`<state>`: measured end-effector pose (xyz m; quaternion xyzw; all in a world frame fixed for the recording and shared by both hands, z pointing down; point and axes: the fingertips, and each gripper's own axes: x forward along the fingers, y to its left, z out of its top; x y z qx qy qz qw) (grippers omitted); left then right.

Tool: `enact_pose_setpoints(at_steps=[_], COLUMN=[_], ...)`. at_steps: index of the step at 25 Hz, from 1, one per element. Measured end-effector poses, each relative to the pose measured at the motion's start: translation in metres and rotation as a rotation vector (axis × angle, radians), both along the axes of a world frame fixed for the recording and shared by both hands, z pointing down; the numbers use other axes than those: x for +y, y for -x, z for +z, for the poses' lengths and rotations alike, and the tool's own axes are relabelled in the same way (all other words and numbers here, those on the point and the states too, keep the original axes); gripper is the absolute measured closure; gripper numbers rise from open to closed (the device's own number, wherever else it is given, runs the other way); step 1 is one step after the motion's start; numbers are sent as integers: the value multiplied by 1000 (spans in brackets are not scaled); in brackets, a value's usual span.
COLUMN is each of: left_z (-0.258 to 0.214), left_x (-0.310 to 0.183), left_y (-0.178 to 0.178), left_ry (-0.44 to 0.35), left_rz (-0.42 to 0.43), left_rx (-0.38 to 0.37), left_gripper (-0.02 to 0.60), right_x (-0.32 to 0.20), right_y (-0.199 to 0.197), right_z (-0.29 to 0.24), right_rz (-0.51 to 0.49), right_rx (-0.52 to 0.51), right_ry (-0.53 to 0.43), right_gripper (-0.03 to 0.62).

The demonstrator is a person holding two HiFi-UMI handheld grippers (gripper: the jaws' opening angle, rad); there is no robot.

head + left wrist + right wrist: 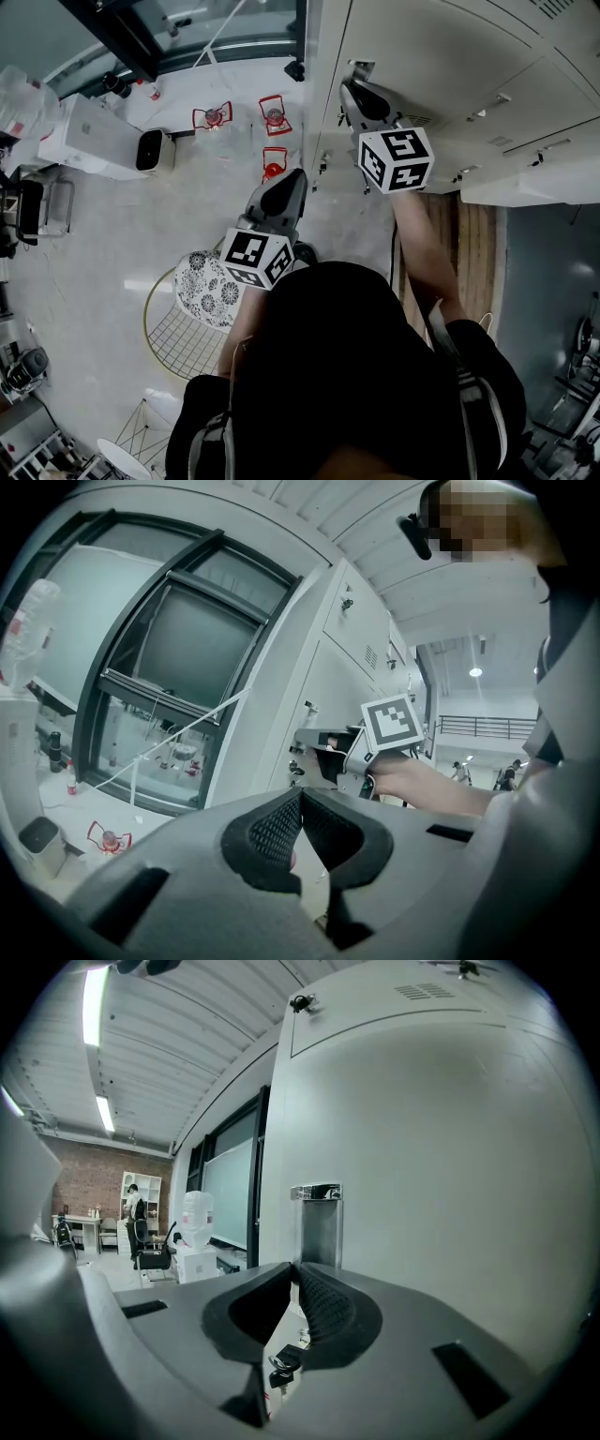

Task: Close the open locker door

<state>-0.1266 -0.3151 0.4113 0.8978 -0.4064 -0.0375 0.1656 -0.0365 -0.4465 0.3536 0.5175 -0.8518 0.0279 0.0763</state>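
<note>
No words, numbers or brands are legible (each claw's cube (pixel 397 159) bears only marker squares).

Right gripper (pixel 292 1271), jaws together, faces metal latch (pixel 317 1225) on the locker door (pixel 441 1138).

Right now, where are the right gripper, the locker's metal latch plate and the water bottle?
right gripper (pixel 292 1274): right gripper view, at its fingertips.
metal latch plate (pixel 316 1192): right gripper view, its shiny top part.
water bottle (pixel 197 1215): right gripper view, middle of its body.
</note>
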Motion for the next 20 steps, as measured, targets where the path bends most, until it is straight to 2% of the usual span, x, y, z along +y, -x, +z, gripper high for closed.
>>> enact_pose_setpoints(at_steps=[20], left_z=[3], left_x=[5], left_y=[5], left_ry=[11], left_rz=[-10], left_rx=[3], left_gripper=[563], right_x=[-2], right_y=[0], right_z=[0], right_rz=[11], right_rx=[16], right_ry=[0], right_gripper=[560])
